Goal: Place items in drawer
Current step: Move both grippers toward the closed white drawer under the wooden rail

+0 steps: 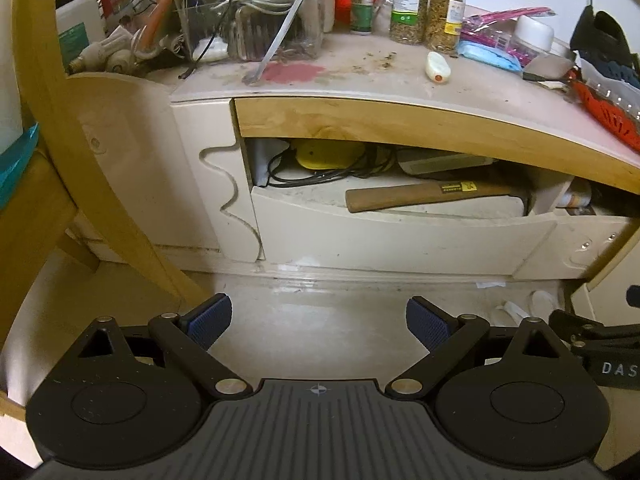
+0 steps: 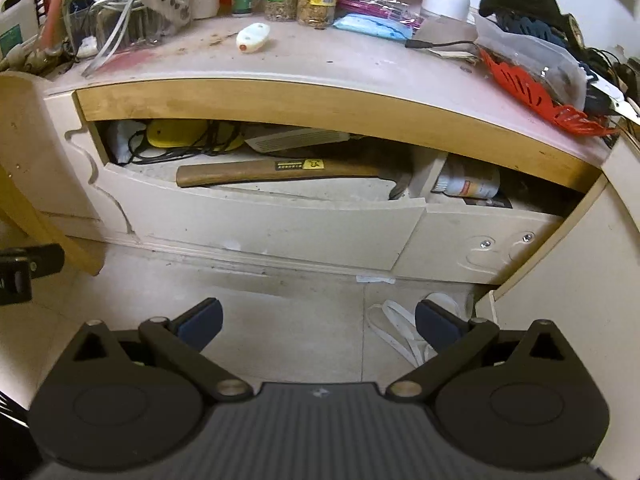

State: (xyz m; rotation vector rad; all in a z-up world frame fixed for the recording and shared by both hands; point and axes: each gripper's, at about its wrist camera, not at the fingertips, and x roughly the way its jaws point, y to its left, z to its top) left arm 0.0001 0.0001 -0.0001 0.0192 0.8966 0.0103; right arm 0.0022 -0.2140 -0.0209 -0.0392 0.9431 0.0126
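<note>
The cream drawer under the desk top stands partly open; it also shows in the right wrist view. Inside lie a wooden-handled hammer, a yellow device with black cable and a flat white box. A small white bottle lies on the desk top. My left gripper is open and empty, low above the floor in front of the drawer. My right gripper is open and empty, beside it to the right.
The desk top is crowded: two jars of dried goods, a clear organiser with cables, a blue packet, an orange-red mesh piece. A wooden chair frame stands left. A second compartment holds a white bottle. White straps lie on the floor.
</note>
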